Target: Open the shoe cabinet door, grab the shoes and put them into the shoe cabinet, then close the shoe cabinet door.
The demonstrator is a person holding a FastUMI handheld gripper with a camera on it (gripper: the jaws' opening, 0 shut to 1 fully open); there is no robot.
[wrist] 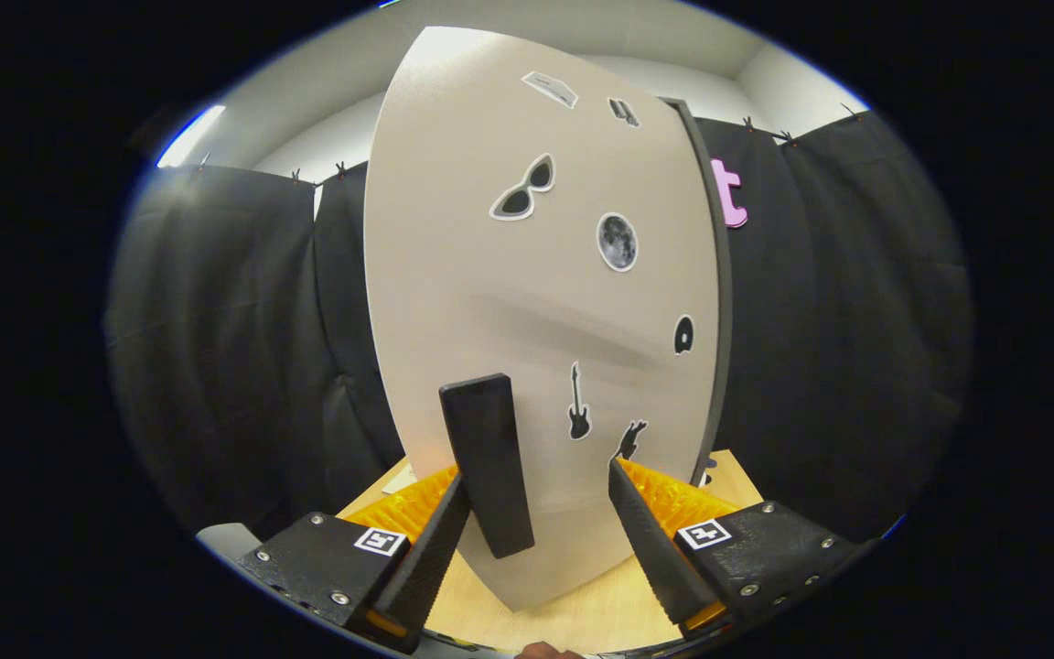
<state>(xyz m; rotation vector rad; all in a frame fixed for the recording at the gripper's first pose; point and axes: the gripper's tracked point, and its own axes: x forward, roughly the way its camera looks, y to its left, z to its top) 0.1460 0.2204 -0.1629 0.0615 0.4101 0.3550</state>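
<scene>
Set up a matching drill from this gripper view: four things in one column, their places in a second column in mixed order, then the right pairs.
Things:
1. black handle
2. moon sticker
3. sunglasses sticker
4. guitar sticker

Places:
A. on the cabinet door, up and left of the moon sticker
B. between the fingers of the open claw, close to the left finger
C. on the door, just right of the handle's top
D. on the door, above the guitar sticker, below and right of the sunglasses

Pairs: 1-B, 2-D, 3-A, 4-C
</scene>
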